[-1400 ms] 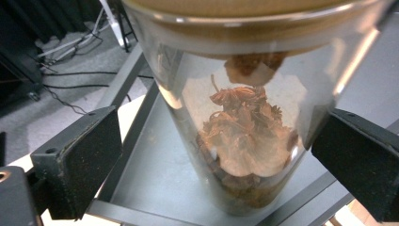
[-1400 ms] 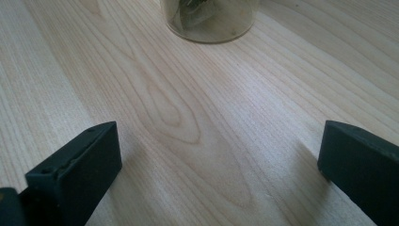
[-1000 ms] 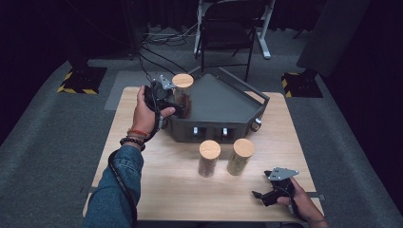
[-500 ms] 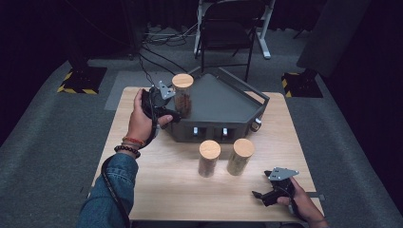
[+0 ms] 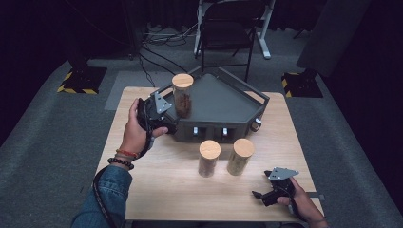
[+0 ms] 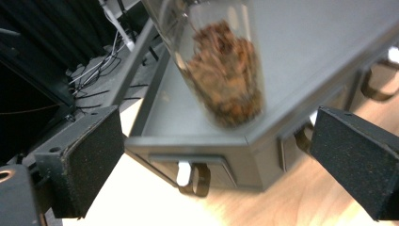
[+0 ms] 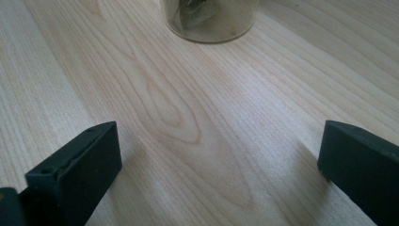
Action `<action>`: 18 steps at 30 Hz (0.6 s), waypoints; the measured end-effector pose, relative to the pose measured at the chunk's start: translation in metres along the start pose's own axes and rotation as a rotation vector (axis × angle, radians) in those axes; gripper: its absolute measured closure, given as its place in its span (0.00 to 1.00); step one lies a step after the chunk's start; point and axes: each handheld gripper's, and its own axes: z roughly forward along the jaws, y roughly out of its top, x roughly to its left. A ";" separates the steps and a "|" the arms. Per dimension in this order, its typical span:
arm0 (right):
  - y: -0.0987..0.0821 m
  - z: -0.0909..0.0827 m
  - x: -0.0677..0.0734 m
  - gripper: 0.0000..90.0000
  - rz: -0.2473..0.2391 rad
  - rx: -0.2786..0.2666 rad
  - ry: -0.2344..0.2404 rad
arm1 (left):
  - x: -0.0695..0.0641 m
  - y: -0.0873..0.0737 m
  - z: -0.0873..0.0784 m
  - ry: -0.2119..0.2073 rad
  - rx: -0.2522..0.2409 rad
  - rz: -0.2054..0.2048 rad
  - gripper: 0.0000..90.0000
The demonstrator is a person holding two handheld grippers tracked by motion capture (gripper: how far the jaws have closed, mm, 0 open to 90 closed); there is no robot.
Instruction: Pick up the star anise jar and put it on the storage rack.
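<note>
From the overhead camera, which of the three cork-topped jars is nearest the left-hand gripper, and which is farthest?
1. Jar on the grey tray, right beside the left gripper.
2. Middle jar, on the table in front of the tray.
3. Right-hand jar, next to it, farthest.

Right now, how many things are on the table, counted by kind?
Jars with wooden lids: 3, one on the tray, two on the table.
Grey tray: 1
Total: 4
</note>
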 end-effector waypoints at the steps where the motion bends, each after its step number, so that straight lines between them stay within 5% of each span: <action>1: 0.000 0.000 0.000 0.00 0.000 0.000 0.000 | -0.002 -0.003 -0.001 0.002 0.000 0.007 0.04; 18: 0.000 0.000 0.000 0.00 0.000 0.000 0.000 | -0.014 -0.053 -0.001 -0.007 0.060 0.017 0.04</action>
